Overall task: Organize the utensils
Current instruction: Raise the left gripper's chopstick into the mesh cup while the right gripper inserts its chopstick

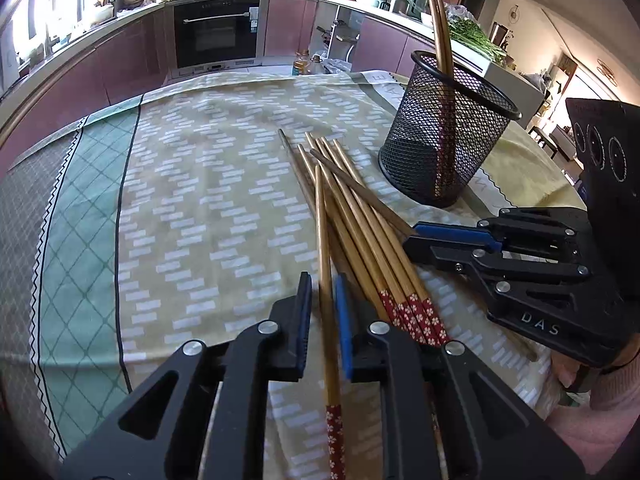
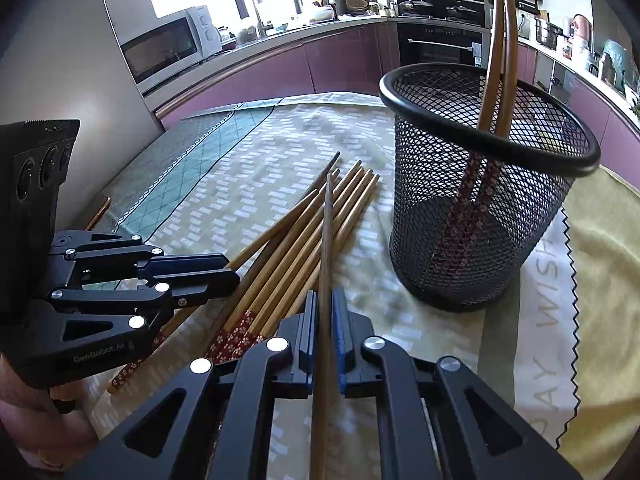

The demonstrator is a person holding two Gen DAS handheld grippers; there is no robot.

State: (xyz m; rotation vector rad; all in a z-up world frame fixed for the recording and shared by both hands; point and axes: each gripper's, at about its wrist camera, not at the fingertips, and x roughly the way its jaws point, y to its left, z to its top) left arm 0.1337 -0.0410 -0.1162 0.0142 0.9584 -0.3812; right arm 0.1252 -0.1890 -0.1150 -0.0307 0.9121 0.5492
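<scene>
The left gripper (image 1: pixel 324 320) is clamping one chopstick (image 1: pixel 325 264), its blue pads almost together around the shaft and the red flowered end pointing back toward the wrist. The right gripper (image 2: pixel 325 320) is pinching a second chopstick (image 2: pixel 326 248) the same way, nearly closed on it. The loose chopsticks (image 2: pixel 304 236) are lying in a fanned heap on the cloth-covered counter (image 2: pixel 248 168), just left of the black mesh holder (image 2: pixel 480 208) as the right wrist sees it. Two chopsticks (image 2: pixel 496 60) are standing inside the holder, leaning on its rim with their red ends down.
</scene>
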